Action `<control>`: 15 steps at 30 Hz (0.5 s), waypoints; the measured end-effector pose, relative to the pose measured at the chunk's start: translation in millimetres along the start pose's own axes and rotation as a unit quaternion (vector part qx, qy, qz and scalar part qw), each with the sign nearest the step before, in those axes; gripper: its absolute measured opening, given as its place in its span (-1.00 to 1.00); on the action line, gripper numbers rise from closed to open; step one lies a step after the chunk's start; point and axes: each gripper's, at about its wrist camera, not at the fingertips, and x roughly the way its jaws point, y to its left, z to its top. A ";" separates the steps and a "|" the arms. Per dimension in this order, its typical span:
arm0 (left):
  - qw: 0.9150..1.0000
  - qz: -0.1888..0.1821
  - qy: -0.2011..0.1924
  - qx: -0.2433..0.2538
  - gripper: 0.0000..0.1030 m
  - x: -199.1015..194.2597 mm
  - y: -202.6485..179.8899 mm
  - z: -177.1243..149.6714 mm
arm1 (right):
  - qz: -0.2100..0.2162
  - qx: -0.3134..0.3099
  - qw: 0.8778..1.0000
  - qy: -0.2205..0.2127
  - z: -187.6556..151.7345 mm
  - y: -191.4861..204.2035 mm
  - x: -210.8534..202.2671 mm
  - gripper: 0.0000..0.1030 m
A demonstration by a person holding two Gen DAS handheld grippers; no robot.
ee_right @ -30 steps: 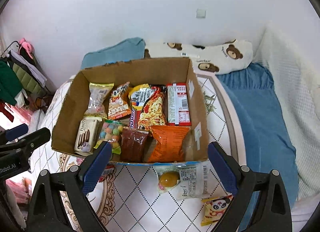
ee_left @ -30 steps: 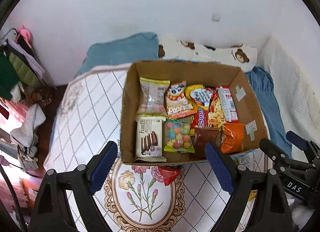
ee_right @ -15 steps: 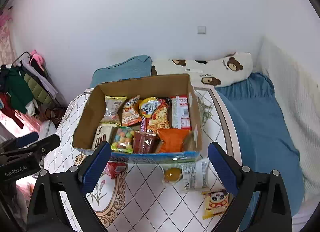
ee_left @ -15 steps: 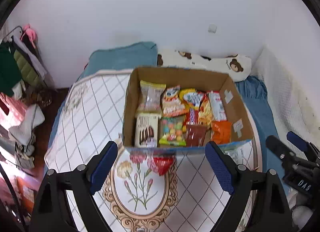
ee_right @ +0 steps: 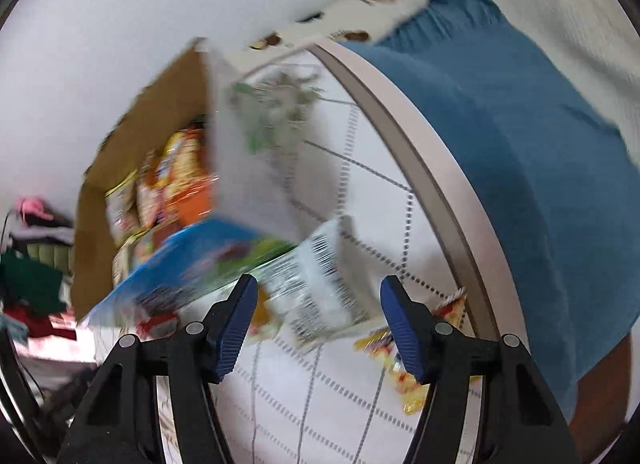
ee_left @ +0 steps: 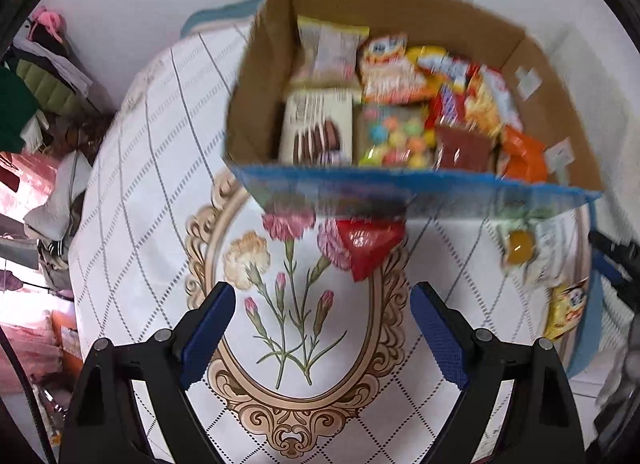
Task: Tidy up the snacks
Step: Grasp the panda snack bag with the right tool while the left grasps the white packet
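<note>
Snacks: one cardboard box packed with roughly ten packets, standing at the far side of a round tabletop under a white diamond-patterned cloth with a flower medallion. Inside, front row: a chocolate wafer pack, a bag of coloured candy balls, a dark red pouch, an orange packet; behind them a pale wrapper and several blurred red-and-yellow bags. Outside the box, three loose items on the cloth: a red packet touching the box's blue-printed front wall, a clear pack with an orange-yellow centre near the right rim, and a yellow cartoon packet at the very edge. Left gripper above the medallion, jaws spread wide and holding nothing, bare cloth between them and the red packet. Right gripper low beside the box's right front corner, jaws likewise parted and empty, framing the clear barcode-printed pack; yellow packet just beside the right pad. Strong motion blur in the right wrist view. Grey tabletop rim curving close on the right, blue bedding beyond it; open cloth in front of both grippers, clutter of clothes off the left edge.
</note>
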 end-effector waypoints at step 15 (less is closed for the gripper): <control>0.998 0.002 0.052 0.025 0.74 37.1 -22.4 -26.4 | -0.021 -0.114 0.990 0.083 -12.3 23.5 81.3 0.32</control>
